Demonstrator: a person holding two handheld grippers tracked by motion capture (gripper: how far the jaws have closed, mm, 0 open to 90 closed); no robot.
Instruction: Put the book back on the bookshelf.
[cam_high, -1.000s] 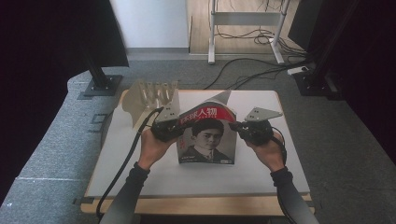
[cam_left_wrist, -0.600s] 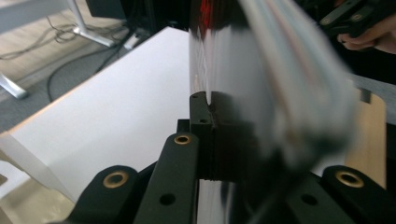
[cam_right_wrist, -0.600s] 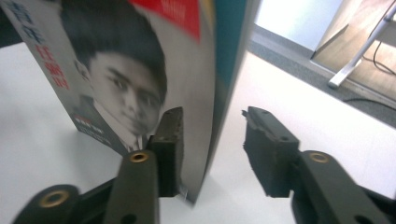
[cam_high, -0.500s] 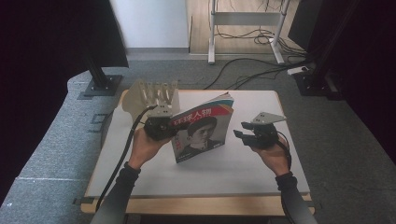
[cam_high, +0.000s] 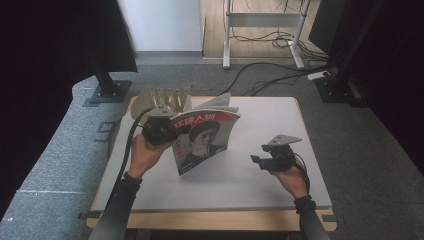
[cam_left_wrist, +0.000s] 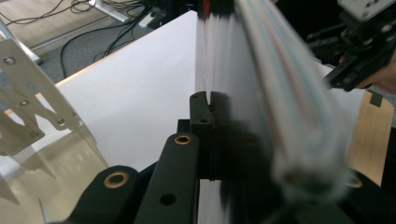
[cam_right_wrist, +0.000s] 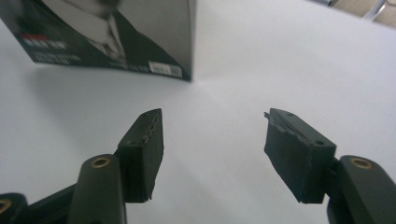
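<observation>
Magazine (cam_high: 206, 140) is held upright and tilted over the table (cam_high: 280, 120), carried by the left gripper (cam_high: 159, 131) alone. The left gripper view shows its jaws closed on the spine-side edge, with the pages (cam_left_wrist: 289, 116) fanning loose beyond the pinch. The right gripper (cam_high: 270, 161) hangs low over bare tabletop, well apart from the magazine, jaws wide open and holding nothing; the right gripper view confirms the gap, with the magazine's lower corner (cam_right_wrist: 180, 72) ahead of it.

Risks, as judged:
1. With 1 grip point near one edge, the magazine may pivot or sag, and the cover could slip from the jaws.
2. Loose pages may splay or crease if the lower edge meets the table at an angle.
3. The rack (cam_high: 162, 100) stands just behind the left gripper; a swing backward could strike it.

Room: the table's right half and near strip are bare, giving open space for the right gripper to approach. The left edge lies near the left hand (cam_high: 145, 155); margin there is thin.
</observation>
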